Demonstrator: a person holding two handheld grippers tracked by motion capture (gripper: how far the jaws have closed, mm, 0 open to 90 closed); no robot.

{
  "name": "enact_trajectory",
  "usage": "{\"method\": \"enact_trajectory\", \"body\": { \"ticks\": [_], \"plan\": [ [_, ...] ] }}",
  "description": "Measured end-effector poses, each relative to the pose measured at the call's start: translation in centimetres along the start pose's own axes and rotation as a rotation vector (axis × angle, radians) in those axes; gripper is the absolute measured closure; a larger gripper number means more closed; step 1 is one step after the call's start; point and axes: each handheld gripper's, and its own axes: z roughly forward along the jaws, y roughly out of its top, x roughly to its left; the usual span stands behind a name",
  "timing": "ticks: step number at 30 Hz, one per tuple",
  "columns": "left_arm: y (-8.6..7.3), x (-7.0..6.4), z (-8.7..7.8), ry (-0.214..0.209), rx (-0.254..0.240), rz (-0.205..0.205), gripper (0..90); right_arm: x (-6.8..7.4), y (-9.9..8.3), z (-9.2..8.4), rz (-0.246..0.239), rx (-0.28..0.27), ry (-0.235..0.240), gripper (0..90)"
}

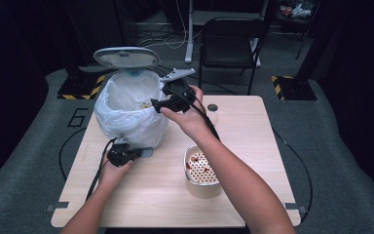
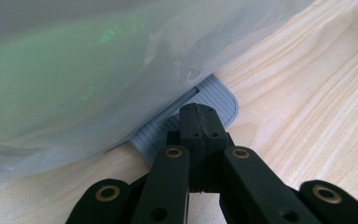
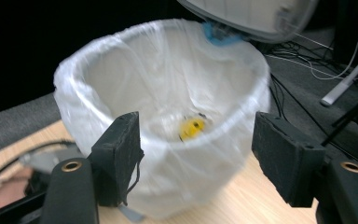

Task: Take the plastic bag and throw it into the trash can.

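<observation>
On the pale wooden table (image 1: pixel 253 146), nearest the person at about five o'clock from the table's middle, stands a round cream-coloured pot (image 1: pixel 202 171) holding a white perforated insert with a few small red scraps on it. At about nine o'clock, the left gripper (image 1: pixel 135 154) lies low at the bin's base; its jaws are pressed together with nothing between them, their tips resting on the grey ribbed plastic foot pedal (image 2: pixel 216 100) that juts from under the liner. Farther off, at about eleven o'clock, stands the round pedal bin lined with a white translucent plastic bag (image 1: pixel 129 109), its grey oval lid (image 1: pixel 126 56) raised behind it. Down in the bag lies a small yellow object (image 3: pixel 191 127), blurred. The right gripper (image 3: pixel 196 158) hovers at the bin's near rim, at about three o'clock from its opening, jaws parted and empty.
</observation>
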Motion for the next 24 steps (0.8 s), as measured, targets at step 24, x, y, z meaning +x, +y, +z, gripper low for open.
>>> {"method": "enact_trajectory", "body": {
  "ticks": [24],
  "plan": [
    [0.0,0.0,0.0,-0.003,-0.007,0.008,90.0,-8.1,-11.0,-3.0,0.096,0.036,-0.099,26.1]
  ]
}}
